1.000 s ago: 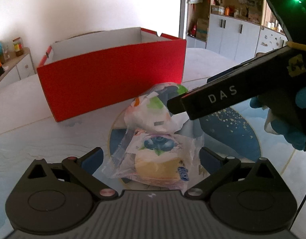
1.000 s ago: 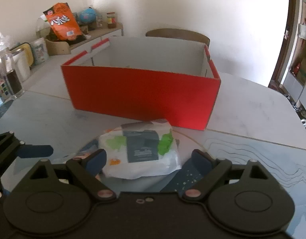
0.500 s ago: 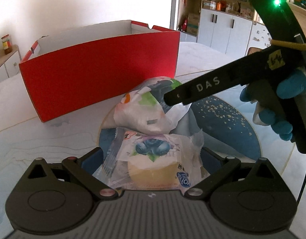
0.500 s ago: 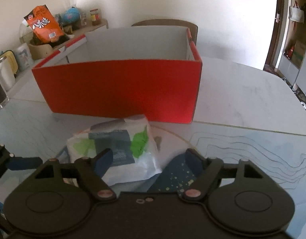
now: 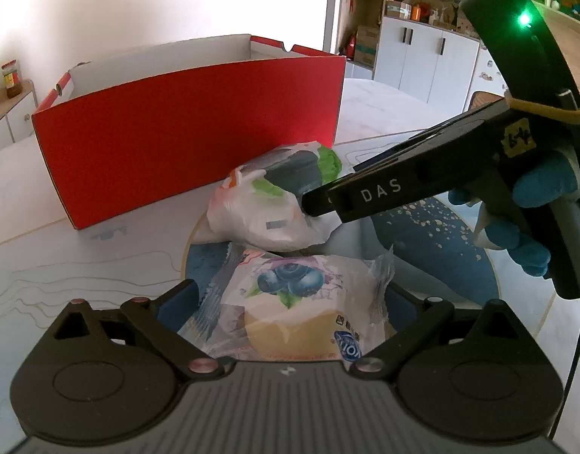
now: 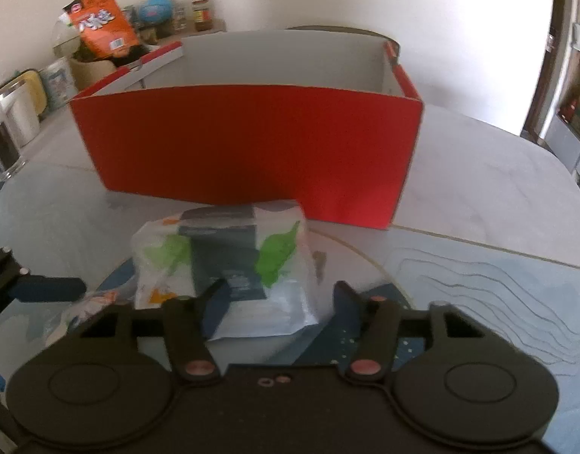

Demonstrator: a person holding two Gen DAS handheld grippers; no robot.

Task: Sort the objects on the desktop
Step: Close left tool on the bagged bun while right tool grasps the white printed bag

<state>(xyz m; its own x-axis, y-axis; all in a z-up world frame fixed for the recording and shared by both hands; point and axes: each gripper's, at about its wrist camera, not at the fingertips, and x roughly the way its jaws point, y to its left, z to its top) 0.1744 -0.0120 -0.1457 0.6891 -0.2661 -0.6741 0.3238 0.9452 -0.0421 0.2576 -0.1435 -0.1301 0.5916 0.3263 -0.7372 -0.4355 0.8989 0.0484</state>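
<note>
A wrapped blueberry cake [image 5: 290, 310] lies on the table between the open fingers of my left gripper [image 5: 290, 302]. Just beyond it, a white packet with green and dark print [image 5: 275, 200] sits in front of the open red box [image 5: 191, 125]. My right gripper [image 6: 276, 297] is closed around this packet [image 6: 229, 265] and holds it slightly tilted; the gripper also shows in the left wrist view [image 5: 312, 204]. The red box [image 6: 248, 143] stands right behind the packet, and its inside looks empty.
A round blue mat [image 5: 433, 249] lies under the objects on the marble table [image 6: 479, 174]. A sideboard with an orange snack bag [image 6: 101, 22] and jars stands at the back left. White cabinets [image 5: 422, 56] are at the far right.
My right gripper has narrowed from wide open onto the white packet and tipped it up. My left gripper has come closer around the blueberry cake, still open.
</note>
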